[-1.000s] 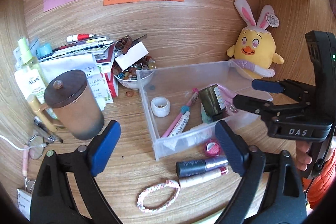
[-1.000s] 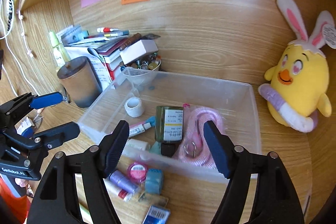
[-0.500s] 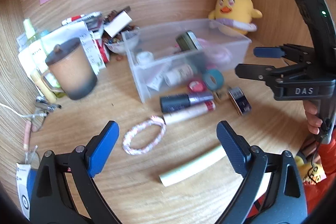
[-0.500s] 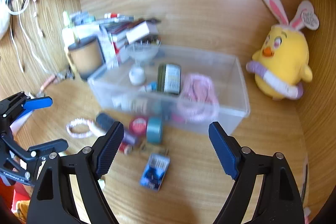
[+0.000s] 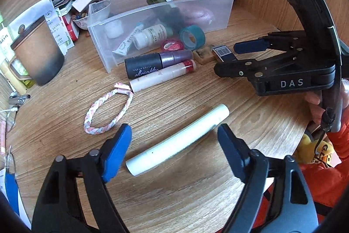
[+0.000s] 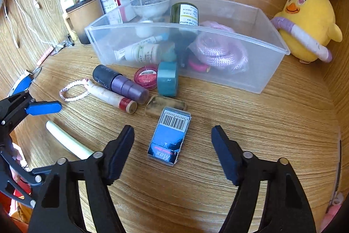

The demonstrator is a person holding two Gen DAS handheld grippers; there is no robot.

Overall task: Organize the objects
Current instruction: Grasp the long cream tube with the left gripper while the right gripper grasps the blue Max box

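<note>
Both pulled back from bin (image 6: 272,45), jaws spread

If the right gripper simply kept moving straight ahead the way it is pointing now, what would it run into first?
Most likely the small blue box with the barcode, lying on the desk between the open right gripper fingers; depth is hard to judge.

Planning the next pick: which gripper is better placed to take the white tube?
Left. The left gripper is open with the white tube lying right between its fingers; the right gripper frames the blue box instead.
</note>
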